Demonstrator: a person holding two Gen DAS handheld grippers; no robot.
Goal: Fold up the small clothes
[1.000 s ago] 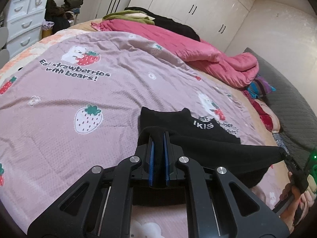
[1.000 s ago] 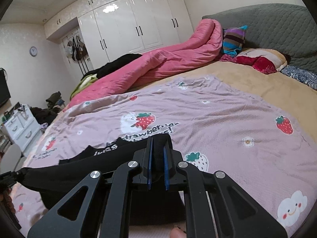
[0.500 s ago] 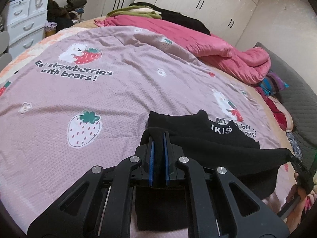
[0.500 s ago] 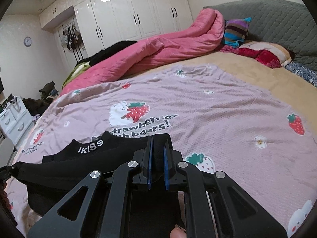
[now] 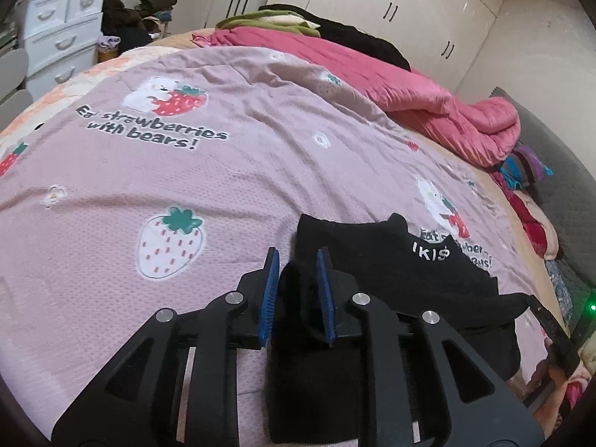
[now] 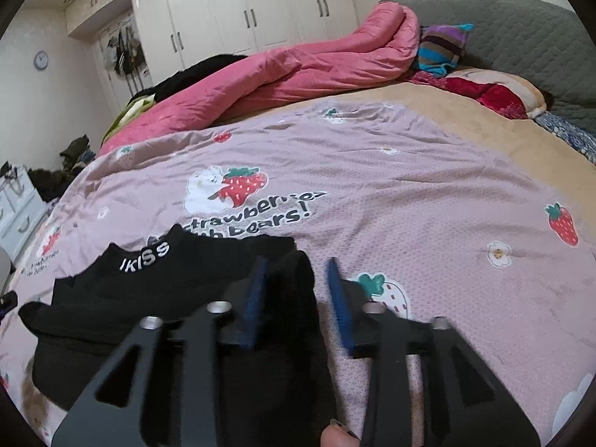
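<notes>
A small black garment (image 5: 391,272) with white letters lies folded over itself on the pink strawberry bedspread (image 5: 223,171). It also shows in the right wrist view (image 6: 167,290). My left gripper (image 5: 298,290) is open, its blue pads either side of the garment's near left corner, which bunches up between them. My right gripper (image 6: 298,298) is open around the garment's near right corner; black cloth lies between its pads, against the left one. The right gripper's tip shows at the right edge of the left wrist view (image 5: 551,327).
A rolled pink quilt (image 6: 298,63) lies along the far side of the bed, with pillows (image 6: 484,89) at the grey headboard (image 6: 521,33). White drawers (image 5: 59,37) stand beyond the bed's left edge. White wardrobes (image 6: 242,18) line the far wall.
Both grippers have opened and let go of the garment's corners. The lifted edge has dropped forward onto the rest of the garment on the bedspread.
</notes>
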